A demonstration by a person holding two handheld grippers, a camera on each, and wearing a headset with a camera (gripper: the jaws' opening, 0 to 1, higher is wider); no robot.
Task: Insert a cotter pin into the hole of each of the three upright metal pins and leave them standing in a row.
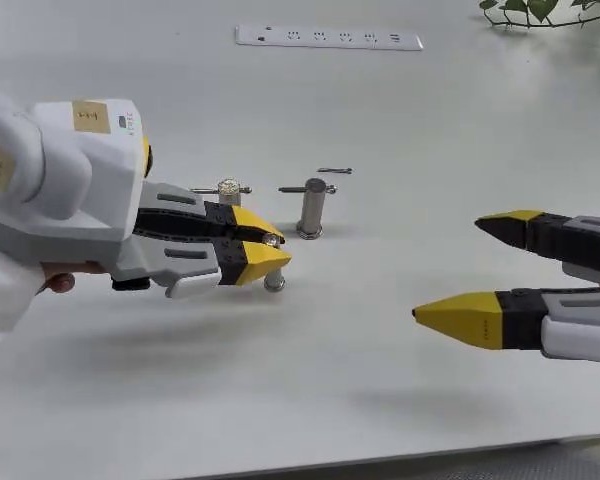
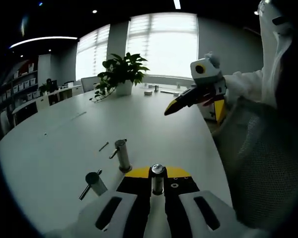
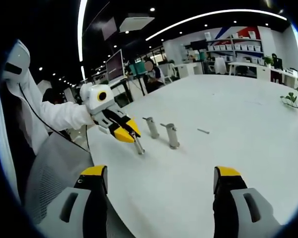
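The yellow-tipped black jaws of the left gripper [image 1: 280,247] are clamped on a smooth cylindrical metal pin [image 1: 273,281], which stands upright at the matte white tabletop [image 1: 310,380]. Just behind it stand a second shiny pin [image 1: 312,210] and a third pin [image 1: 228,187], each crossed near its top by a thin wire cotter pin [image 1: 290,189]. A loose cotter pin [image 1: 334,171] lies beyond them. The right gripper [image 1: 446,268] hangs well apart, its jaws spread wide and empty. A white power strip [image 1: 328,38] and green leafy sprigs [image 1: 540,10] sit at the far edge. The writing on the tan sticker [image 1: 91,116] on the left gripper's housing is too small to read.
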